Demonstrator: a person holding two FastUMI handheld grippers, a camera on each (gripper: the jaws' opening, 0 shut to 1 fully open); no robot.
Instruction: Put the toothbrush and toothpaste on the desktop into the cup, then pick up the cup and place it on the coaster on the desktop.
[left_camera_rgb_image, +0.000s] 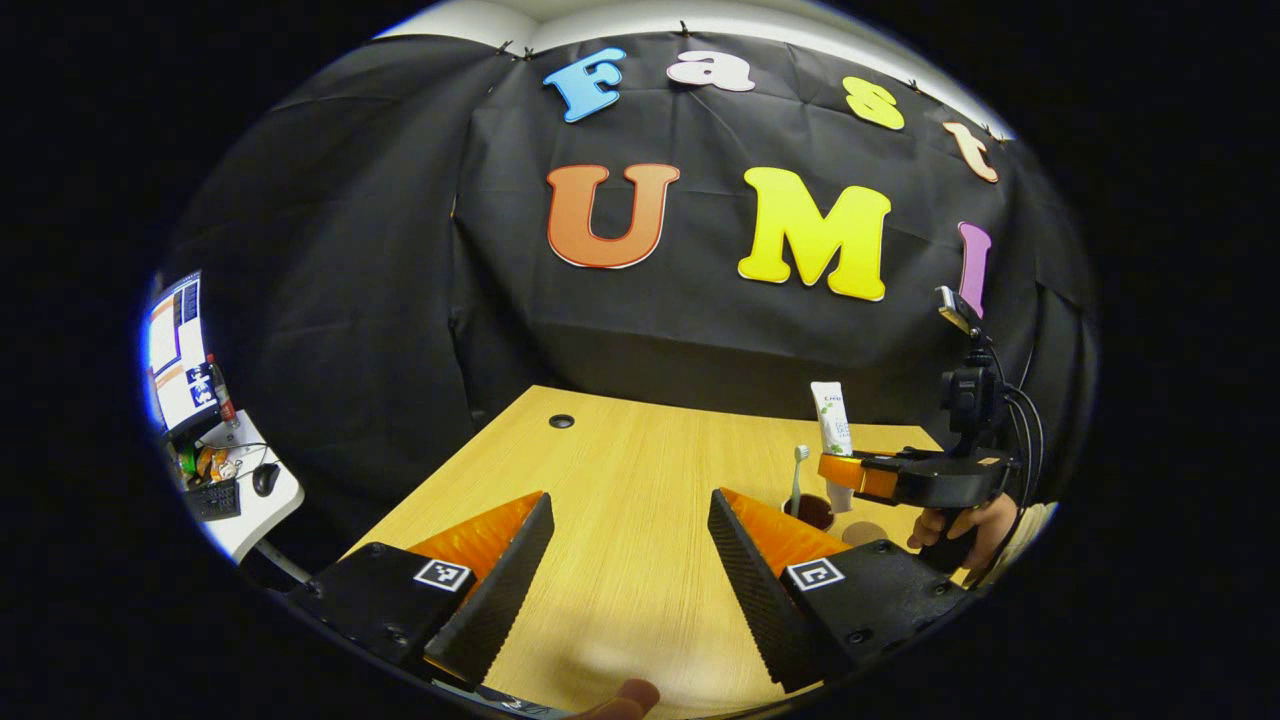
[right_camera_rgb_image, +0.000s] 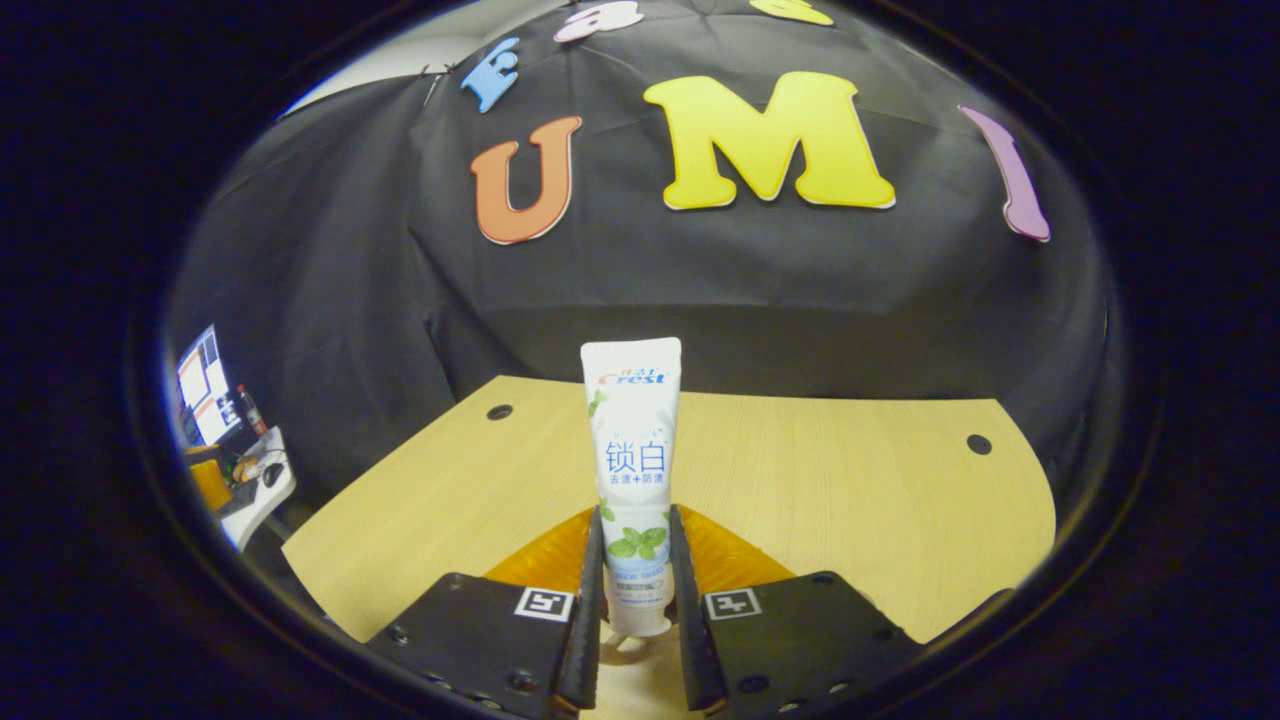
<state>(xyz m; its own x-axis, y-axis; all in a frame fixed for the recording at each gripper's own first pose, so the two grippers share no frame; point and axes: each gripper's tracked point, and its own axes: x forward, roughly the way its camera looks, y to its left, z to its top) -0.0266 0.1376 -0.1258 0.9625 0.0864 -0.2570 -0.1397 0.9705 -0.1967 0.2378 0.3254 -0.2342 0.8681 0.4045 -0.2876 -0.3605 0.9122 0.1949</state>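
Observation:
In the left gripper view a white toothbrush (left_camera_rgb_image: 798, 478) stands upright in a dark cup (left_camera_rgb_image: 812, 513) on the wooden table's right side. Just above the cup hangs a white toothpaste tube (left_camera_rgb_image: 832, 418), upright with its cap down, and my right gripper (left_camera_rgb_image: 848, 472) is shut on it. A brown round coaster (left_camera_rgb_image: 866, 533) lies beside the cup, nearer the hand (left_camera_rgb_image: 960, 530) that holds that gripper. In the right gripper view the toothpaste tube (right_camera_rgb_image: 633, 470) is pinched between both fingers of my right gripper (right_camera_rgb_image: 635, 535). My left gripper (left_camera_rgb_image: 628, 497) is open over bare table, left of the cup.
The wooden table (left_camera_rgb_image: 620, 470) has a cable hole (left_camera_rgb_image: 561, 421) at its far left and another cable hole (right_camera_rgb_image: 979, 443) at its far right. A side desk (left_camera_rgb_image: 240, 490) with a monitor, keyboard and mouse stands off to the left. A fingertip (left_camera_rgb_image: 625, 698) shows at the bottom edge.

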